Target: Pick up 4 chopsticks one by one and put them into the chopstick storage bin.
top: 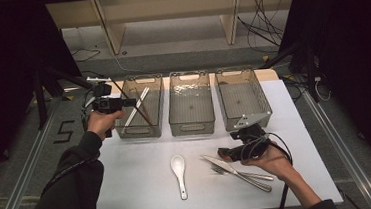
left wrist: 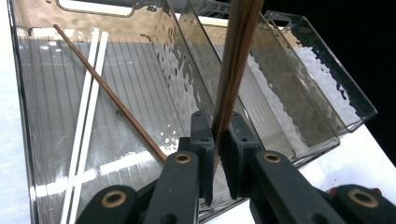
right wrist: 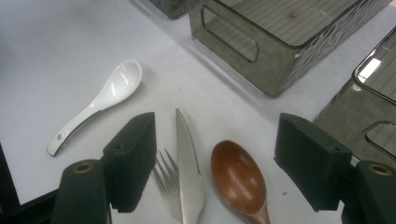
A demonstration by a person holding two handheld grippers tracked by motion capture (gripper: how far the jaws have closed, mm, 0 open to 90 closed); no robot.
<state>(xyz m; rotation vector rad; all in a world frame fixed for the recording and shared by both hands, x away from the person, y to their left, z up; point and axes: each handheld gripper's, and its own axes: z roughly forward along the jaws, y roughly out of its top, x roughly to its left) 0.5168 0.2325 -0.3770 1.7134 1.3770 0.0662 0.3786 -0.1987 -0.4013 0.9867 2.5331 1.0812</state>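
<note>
A: Where's the brown chopstick [left wrist: 236,60] right now?

B: Pinched in the left claw [left wrist: 217,140] — its jaws are pressed together on the stick's lower end, and the stick rises steeply over the left bin [top: 158,106]. In the high view the left claw [top: 123,103] hangs at that bin's near-left side.

A: Anything in the bin already?

B: Yes. Its twin, another brown chopstick [left wrist: 109,93], lies slantwise on the floor, crossing a pair of white chopsticks [left wrist: 86,121]. So I'd judge the chopstick sorting nearly finished: three sticks in, the fourth over the bin but not yet let go.

A: And the other two bins?

B: The middle bin [top: 192,129] and the right bin [top: 269,109] look empty, as far as I can tell.

A: What's left on the desk [top: 139,178]?

B: A white soup spoon [right wrist: 100,105], a knife [right wrist: 189,163], a fork [right wrist: 169,179] and a wooden spoon [right wrist: 240,179] — none sorted yet. That's most of the work, I'd say.

A: The right claw [right wrist: 217,158]?

B: Spread wide, gripping nothing, poised just above the knife, fork and wooden spoon. In the high view it sits near the right bin's front corner, in the person's right hand [top: 273,164].
</note>
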